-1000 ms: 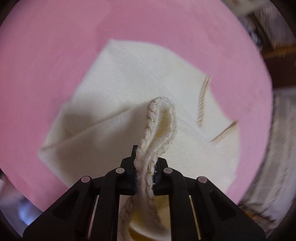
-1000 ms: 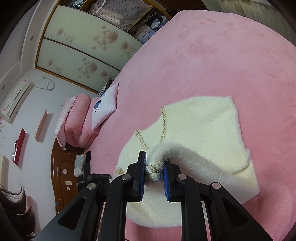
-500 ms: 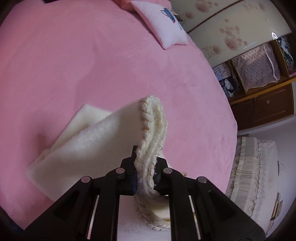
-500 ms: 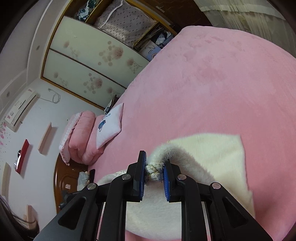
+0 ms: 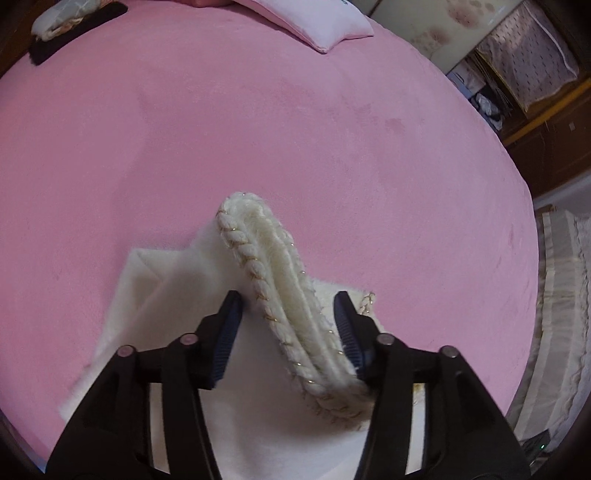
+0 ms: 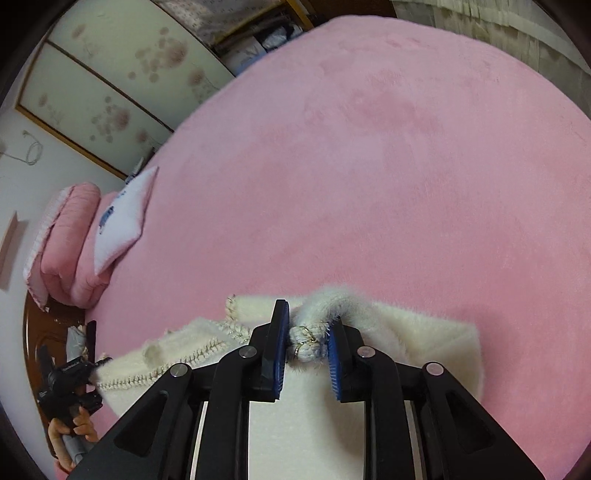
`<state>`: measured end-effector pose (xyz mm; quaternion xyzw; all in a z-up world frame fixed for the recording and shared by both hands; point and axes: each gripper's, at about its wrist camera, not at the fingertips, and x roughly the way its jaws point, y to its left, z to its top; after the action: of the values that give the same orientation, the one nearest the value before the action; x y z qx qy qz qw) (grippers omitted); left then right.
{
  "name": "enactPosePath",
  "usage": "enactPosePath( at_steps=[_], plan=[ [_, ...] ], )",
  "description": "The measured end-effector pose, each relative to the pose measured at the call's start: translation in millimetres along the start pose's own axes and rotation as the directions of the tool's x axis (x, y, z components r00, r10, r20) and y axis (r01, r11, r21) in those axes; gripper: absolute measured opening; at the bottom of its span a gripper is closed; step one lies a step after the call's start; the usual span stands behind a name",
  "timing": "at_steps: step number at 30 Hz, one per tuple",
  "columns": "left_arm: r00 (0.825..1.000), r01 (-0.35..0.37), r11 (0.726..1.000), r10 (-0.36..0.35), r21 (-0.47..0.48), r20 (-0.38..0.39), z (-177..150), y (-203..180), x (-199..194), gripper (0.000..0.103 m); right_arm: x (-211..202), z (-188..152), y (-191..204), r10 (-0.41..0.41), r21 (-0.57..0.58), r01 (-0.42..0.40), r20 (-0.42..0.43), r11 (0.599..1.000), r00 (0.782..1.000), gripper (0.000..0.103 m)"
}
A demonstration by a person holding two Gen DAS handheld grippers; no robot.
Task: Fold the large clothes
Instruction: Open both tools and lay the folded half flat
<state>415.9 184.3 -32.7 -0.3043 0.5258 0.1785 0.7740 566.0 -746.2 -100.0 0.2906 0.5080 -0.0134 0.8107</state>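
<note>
- Left wrist view: left gripper [image 5: 290, 325], black with blue ribbed pads, jaws just opened to a wide gap. The braided edge [image 5: 266, 284] of the cream garment [image 5: 173, 295] runs diagonally between them, leaning on the right-hand pad; the left-hand pad stands clear of it, so nothing is clamped.
- Cream garment: fluffy knit with gold-flecked braid trim, lying on the pink bed cover [image 5: 258, 122]; a folded layer with a straight edge shows to the left of the jaws.
- Pillow [image 5: 314, 22]: pale pink, at the far edge of the bed cover.
- Dark item [image 5: 70, 26] with a light bundle on it: top left, too blurred to identify.
- Right wrist view: right gripper [image 6: 308, 339], same build, jaws just opened a little. A bunched knot of braid and fluffy hem [image 6: 306, 338] sits between the pads; contact on the right-hand pad is visible, the left-hand pad looks barely parted from it; firm hold cannot be told.
- Garment in this view extends left and right of the jaws on the bed cover.
- Person's hand [image 6: 70, 432]: lower left, on the handle of the other gripper, at the garment's left end.
- Pink bolster [image 6: 66, 243] and white pillow: far left of the bed.
</note>
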Motion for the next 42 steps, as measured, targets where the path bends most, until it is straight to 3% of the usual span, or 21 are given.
enactPosePath(
  at_steps=[1,3,5,9,13,17,21,24,29,34,37,40,41,42],
  plan=[
    [1.000,-0.002,1.000,0.002,0.009,0.005,0,2,-3,0.055,-3,0,-1,-0.004,0.007,0.003,0.011,1.000,1.000,0.035],
    [0.999,0.003,1.000,-0.003,0.013,0.034,-2,6,-10,0.064,-13,0,-3,-0.038,-0.003,0.038,0.072,0.999,0.997,0.065],
    [0.996,0.026,0.999,-0.028,0.024,0.088,-4,13,-23,0.071,-27,-2,-7,-0.068,-0.028,0.072,0.135,0.997,0.988,0.074],
    [0.988,0.029,0.998,-0.037,0.055,0.148,-15,25,-40,0.076,-37,-14,-23,-0.081,-0.036,0.086,0.110,0.996,0.991,0.074],
    [0.994,-0.084,0.990,0.076,0.112,0.080,-37,44,-35,0.076,-32,-42,-57,-0.081,-0.003,0.081,0.017,0.997,0.997,0.074],
    [0.982,-0.187,0.971,0.180,0.149,0.058,-50,78,-21,0.076,-22,-68,-97,-0.146,0.029,0.148,-0.060,0.989,0.987,0.073],
    [0.975,-0.221,0.966,0.216,0.138,0.045,-66,114,-15,0.076,-15,-84,-115,-0.090,0.035,0.095,-0.143,0.995,0.986,0.068],
    [0.972,-0.236,0.964,0.236,0.118,0.018,-74,134,-9,0.076,-17,-91,-113,-0.120,-0.059,0.113,-0.129,0.992,0.984,0.068],
    [0.966,-0.260,0.951,0.257,0.166,0.039,-85,136,-14,0.076,-18,-87,-84,-0.213,-0.290,0.191,-0.047,0.938,0.976,0.068],
    [0.967,-0.256,0.939,0.247,0.229,0.066,-93,120,-15,0.076,-19,-76,-53,-0.164,-0.434,0.173,0.059,0.884,0.985,0.068],
    [0.961,-0.276,0.923,0.264,0.269,0.080,-95,108,-8,0.076,8,-74,-44,-0.237,-0.510,0.186,-0.036,0.840,0.971,0.068],
    [0.956,-0.292,0.905,0.275,0.309,0.098,-103,91,-12,0.076,17,-76,-49,-0.249,-0.547,0.185,-0.044,0.817,0.968,0.047],
    [0.954,-0.300,0.900,0.283,0.316,0.101,-105,88,-12,0.076,15,-76,-50,-0.253,-0.551,0.194,-0.032,0.811,0.967,0.016],
    [0.952,-0.306,0.896,0.287,0.321,0.104,-106,85,-12,0.076,10,-76,-54,-0.250,-0.552,0.200,-0.016,0.809,0.968,0.013]
  ],
)
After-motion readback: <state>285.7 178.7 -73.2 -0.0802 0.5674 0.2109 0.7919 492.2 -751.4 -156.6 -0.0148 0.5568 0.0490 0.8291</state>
